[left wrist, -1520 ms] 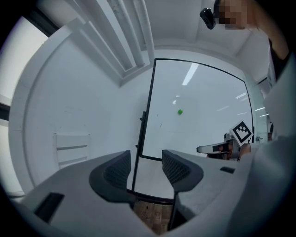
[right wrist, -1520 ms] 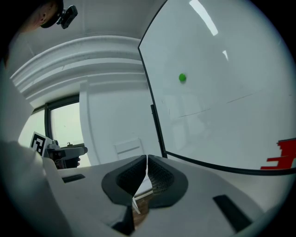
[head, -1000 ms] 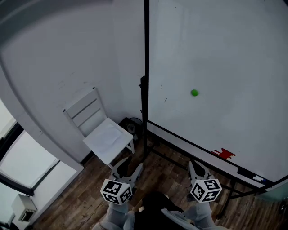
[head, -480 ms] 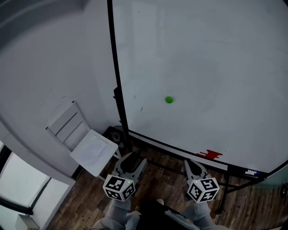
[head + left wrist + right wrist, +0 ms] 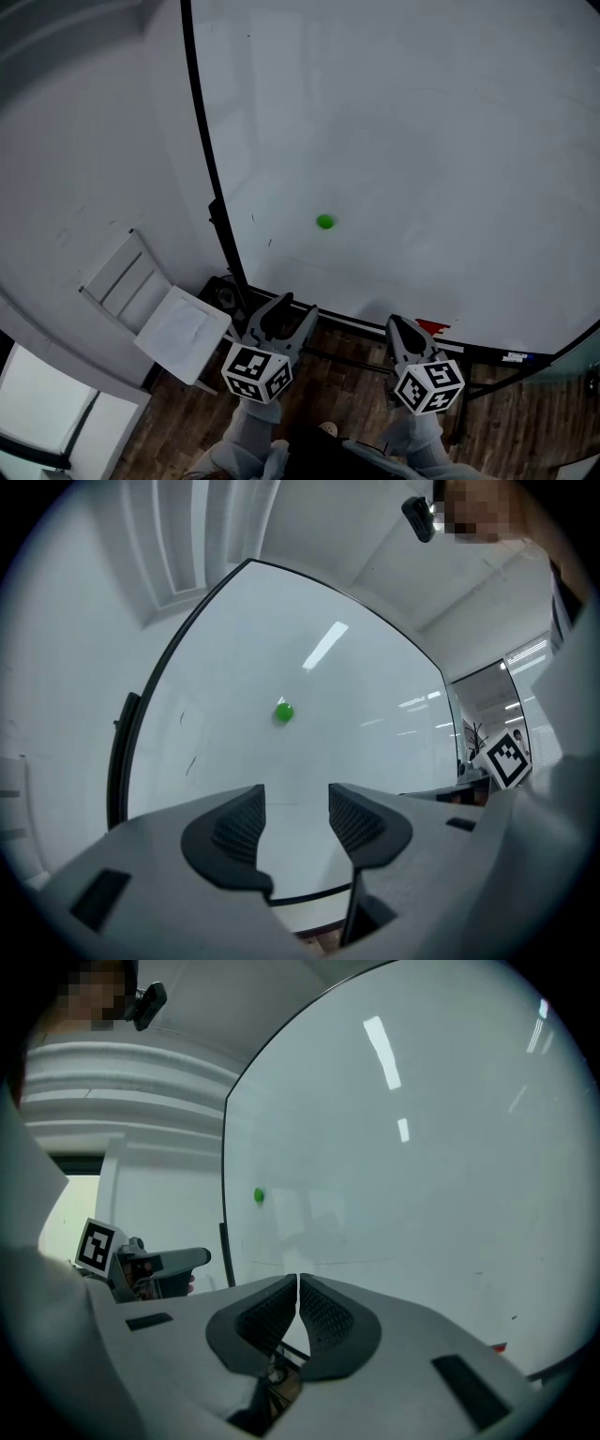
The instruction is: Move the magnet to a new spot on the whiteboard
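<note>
A small round green magnet (image 5: 324, 221) sticks to the large whiteboard (image 5: 422, 141), in its lower left part. It also shows as the green magnet (image 5: 283, 712) in the left gripper view and as the green magnet (image 5: 259, 1195) in the right gripper view. My left gripper (image 5: 292, 313) stands open below the magnet, apart from the board, with nothing between its jaws. My right gripper (image 5: 403, 330) is shut and empty, lower right of the magnet.
A white chair (image 5: 155, 314) stands at the lower left by the wall. The board's black stand (image 5: 220, 234) runs down its left edge. A red eraser (image 5: 431, 327) and markers (image 5: 514, 356) lie on the board's tray. Wood floor lies below.
Both grippers have risen and moved toward the whiteboard. In the head view the board and magnet have shifted left and down, and the chair has slid toward the lower left.
</note>
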